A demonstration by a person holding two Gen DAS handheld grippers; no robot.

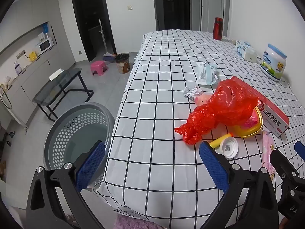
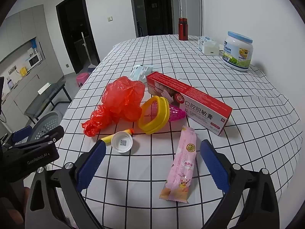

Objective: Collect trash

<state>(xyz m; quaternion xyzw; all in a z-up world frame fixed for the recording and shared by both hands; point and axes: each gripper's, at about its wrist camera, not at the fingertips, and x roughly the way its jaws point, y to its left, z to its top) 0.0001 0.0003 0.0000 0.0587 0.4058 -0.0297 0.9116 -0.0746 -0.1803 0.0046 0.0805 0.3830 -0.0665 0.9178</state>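
My left gripper (image 1: 152, 164) stands open over the near left edge of the checked tablecloth (image 1: 162, 80), beside the grey perforated basket (image 1: 76, 133) on the floor. The trash lies to its right: a red plastic bag (image 1: 219, 110), a white cap (image 1: 228, 147), a yellow tube (image 1: 221, 140), crumpled paper (image 1: 192, 91) and a blue-white packet (image 1: 206, 72). My right gripper (image 2: 152, 164) is open above the table, with a pink snack wrapper (image 2: 181, 164) lying on the cloth between its fingers, untouched. Ahead of it lie the red bag (image 2: 118, 103), cap (image 2: 122, 143), yellow ring with pink net (image 2: 154, 114) and red toothpaste box (image 2: 190, 97).
A milk powder tub (image 2: 238, 53), a tissue pack (image 2: 208, 45) and a red flask (image 2: 183, 28) stand along the table's far right by the wall. On the floor to the left are a glass side table (image 1: 57, 87), a pink stool (image 1: 98, 66) and a wicker bin (image 1: 123, 63).
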